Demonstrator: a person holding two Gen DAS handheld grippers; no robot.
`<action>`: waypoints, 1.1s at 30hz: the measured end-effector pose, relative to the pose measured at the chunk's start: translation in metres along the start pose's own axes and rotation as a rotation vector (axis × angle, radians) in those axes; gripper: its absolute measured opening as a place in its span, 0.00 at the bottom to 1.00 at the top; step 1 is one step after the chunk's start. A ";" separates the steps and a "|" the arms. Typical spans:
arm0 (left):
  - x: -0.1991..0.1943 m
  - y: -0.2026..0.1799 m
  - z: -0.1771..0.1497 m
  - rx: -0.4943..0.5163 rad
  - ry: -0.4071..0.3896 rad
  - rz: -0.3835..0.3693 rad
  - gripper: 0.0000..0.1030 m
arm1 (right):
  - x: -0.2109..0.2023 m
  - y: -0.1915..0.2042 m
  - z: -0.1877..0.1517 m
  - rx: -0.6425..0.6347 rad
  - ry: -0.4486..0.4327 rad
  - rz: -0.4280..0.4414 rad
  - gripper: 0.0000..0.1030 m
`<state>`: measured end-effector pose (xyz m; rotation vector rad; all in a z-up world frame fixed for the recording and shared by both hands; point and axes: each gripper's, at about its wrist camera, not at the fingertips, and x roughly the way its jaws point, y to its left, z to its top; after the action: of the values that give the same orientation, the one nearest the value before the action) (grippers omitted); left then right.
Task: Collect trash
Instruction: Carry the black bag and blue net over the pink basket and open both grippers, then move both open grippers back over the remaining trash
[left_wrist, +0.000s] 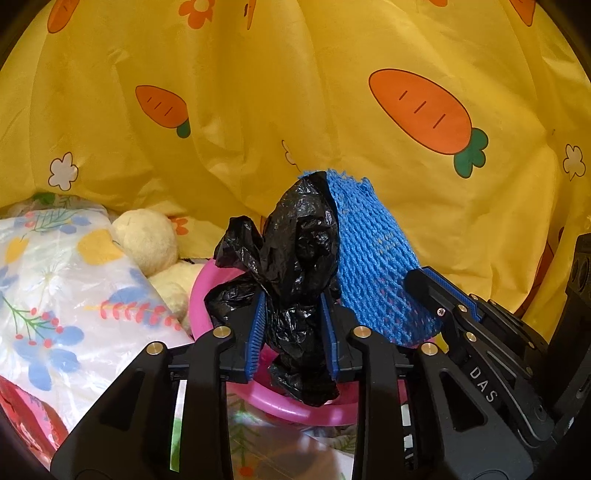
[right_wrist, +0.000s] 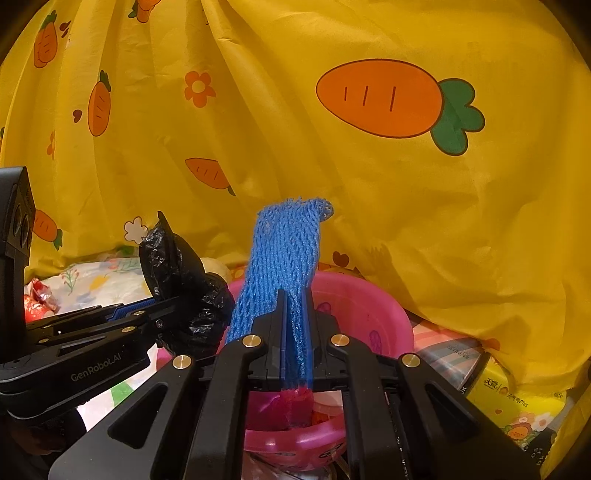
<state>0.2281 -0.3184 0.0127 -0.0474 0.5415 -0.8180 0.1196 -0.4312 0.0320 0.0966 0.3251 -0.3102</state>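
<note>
Behind everything, a yellow carrot-print cloth (right_wrist: 258, 129) filled the background, and below it a pink basin (right_wrist: 369, 314) sat among a floral plastic sheet (left_wrist: 55, 295), a cream plush toy (left_wrist: 147, 240) and a yellow tissue pack (right_wrist: 513, 402). Over the basin, the left gripper (left_wrist: 293, 332) pinched a crumpled black plastic bag (left_wrist: 299, 240) between its blue pads, the bag bulging above and hanging below them. Just beside it, touching the bag, the right gripper (right_wrist: 297, 332) had its fingers pressed nearly together on a blue foam net sleeve (right_wrist: 288, 251) that stood upright above the basin.
</note>
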 end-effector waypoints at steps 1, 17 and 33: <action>0.000 0.001 0.000 -0.002 0.000 0.002 0.41 | 0.002 -0.001 0.000 0.003 0.005 0.002 0.10; -0.043 0.040 -0.006 -0.121 -0.112 0.211 0.94 | -0.007 -0.002 -0.005 0.020 -0.017 -0.022 0.70; -0.126 0.053 -0.042 -0.135 -0.145 0.401 0.94 | -0.044 0.033 -0.024 0.001 -0.023 0.001 0.93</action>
<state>0.1739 -0.1866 0.0188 -0.1178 0.4484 -0.3833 0.0833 -0.3840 0.0251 0.0943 0.3022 -0.3104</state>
